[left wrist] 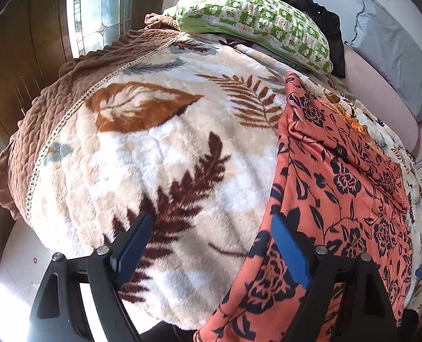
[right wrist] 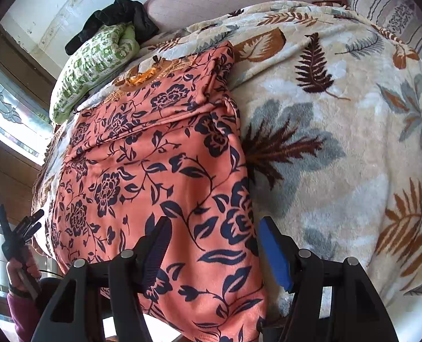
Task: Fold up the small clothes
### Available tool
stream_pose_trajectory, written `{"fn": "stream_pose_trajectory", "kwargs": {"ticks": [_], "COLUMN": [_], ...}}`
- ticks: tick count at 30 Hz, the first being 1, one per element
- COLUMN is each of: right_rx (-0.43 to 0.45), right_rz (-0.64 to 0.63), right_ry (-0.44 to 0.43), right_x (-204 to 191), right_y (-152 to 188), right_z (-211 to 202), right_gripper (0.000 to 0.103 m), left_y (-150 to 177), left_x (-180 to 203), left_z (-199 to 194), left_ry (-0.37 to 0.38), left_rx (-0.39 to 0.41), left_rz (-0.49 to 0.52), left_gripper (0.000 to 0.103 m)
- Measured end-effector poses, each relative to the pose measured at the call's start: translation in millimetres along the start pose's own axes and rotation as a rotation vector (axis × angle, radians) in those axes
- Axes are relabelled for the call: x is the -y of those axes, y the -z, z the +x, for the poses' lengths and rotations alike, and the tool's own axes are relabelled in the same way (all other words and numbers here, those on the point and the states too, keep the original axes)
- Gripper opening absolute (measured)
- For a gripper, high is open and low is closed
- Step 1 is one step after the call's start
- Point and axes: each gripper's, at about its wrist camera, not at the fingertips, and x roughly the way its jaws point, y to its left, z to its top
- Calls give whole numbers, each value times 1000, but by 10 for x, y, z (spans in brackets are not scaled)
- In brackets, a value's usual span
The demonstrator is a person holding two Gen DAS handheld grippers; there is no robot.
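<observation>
While both hover | left gripper (left wrist: 211, 245) jaws spread, empty | right gripper (right wrist: 213, 245) likewise agape | orange floral garment (right wrist: 159, 165) lies centre-left on leaf-print blanket (right wrist: 339, 142)

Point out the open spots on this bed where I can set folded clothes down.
Open blanket lies between the brown ruffled edge and the orange floral garment, and again right of the garment. It is crowded at the head, with the green pillow and black clothing.
</observation>
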Motion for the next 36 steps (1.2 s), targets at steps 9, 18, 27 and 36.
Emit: {"fn": "stream_pose_trajectory", "kwargs": {"ticks": [9,18,27,36], "right_rx": [10,-11,-32,-41], "right_rz": [53,83,57,65], "right_ry": [-77,-102,-94,-83], "right_x": [144,258,164,161], "right_y": [188,343,362,373], "right_z": [-48,-88,-51,-62], "right_gripper": [68,68,68,68], "left_y": [299,583,610,735], "left_x": [119,182,175,319], "left_z": [-97,33,60,92], "left_ry": [43,168,170,114], "left_rx": [-57,-185,-217,-257], "left_rz": [117,167,129,185], "left_gripper": [60,36,43,13]}}
